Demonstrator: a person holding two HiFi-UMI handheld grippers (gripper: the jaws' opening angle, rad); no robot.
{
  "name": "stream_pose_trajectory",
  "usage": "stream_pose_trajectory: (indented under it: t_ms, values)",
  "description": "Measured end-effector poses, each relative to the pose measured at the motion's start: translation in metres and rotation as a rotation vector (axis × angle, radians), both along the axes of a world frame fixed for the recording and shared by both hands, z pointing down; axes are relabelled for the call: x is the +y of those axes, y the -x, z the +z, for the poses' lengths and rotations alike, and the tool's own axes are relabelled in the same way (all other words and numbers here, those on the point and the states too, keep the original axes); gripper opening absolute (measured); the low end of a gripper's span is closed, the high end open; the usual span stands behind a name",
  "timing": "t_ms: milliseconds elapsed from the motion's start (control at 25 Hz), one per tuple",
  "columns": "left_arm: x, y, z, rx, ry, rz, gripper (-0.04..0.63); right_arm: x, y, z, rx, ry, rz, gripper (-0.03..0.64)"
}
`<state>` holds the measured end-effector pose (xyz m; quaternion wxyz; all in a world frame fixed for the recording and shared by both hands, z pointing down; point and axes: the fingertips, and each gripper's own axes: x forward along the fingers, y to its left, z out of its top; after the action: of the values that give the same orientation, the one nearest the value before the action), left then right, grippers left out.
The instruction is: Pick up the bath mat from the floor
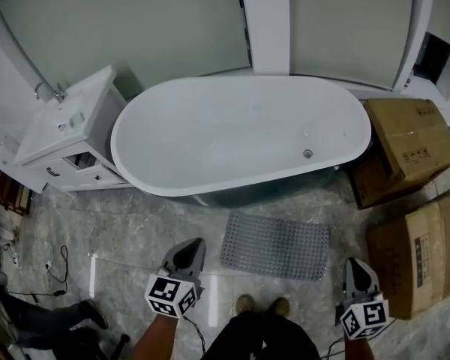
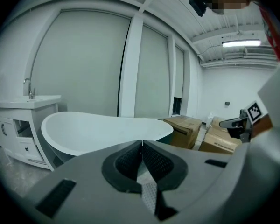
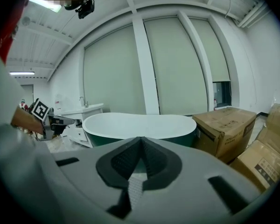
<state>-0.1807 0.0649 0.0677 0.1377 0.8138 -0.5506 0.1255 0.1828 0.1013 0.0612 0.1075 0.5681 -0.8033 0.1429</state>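
A grey dotted bath mat (image 1: 276, 245) lies flat on the marble floor in front of the white bathtub (image 1: 240, 135). My left gripper (image 1: 187, 254) hovers just left of the mat's near left corner, jaws shut and empty. Beyond the mat's right end, my right gripper (image 1: 357, 270) is also shut with nothing in it. In the left gripper view the closed left gripper (image 2: 142, 143) points at the tub (image 2: 102, 129). In the right gripper view the shut right gripper (image 3: 141, 140) faces the tub (image 3: 140, 122); a strip of the mat (image 3: 135, 188) shows through the gap below the pads.
A white vanity with a sink (image 1: 67, 130) stands left of the tub. Cardboard boxes (image 1: 405, 145) (image 1: 424, 250) crowd the right side. Cables (image 1: 58, 265) and a dark stand lie at the left. The person's feet (image 1: 262, 304) are just behind the mat.
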Motion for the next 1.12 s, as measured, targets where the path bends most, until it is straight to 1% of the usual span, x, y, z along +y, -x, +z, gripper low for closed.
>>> stream_pose_trajectory:
  t_ms: [320,480,720,800,1000,1120]
  values:
    - [-0.050,0.015,0.123,-0.039,0.140,0.015,0.012,-0.041,-0.006,0.106,0.026,0.092,0.058,0.006]
    - [-0.060,0.019,0.181,-0.061,0.209,0.021,0.012,-0.051,-0.014,0.157,0.032,0.139,0.081,0.017]
    - [-0.069,0.017,0.259,-0.075,0.290,0.014,0.019,-0.058,-0.039,0.239,0.053,0.215,0.097,0.051]
    - [-0.071,0.016,0.288,-0.079,0.323,0.017,0.076,-0.058,-0.047,0.268,0.059,0.242,0.098,0.068]
    - [-0.077,0.025,0.368,-0.090,0.414,-0.011,0.134,-0.060,-0.065,0.346,0.085,0.321,0.088,0.109]
    - [-0.082,0.030,0.422,-0.091,0.465,-0.025,0.166,-0.063,-0.076,0.397,0.095,0.363,0.085,0.153]
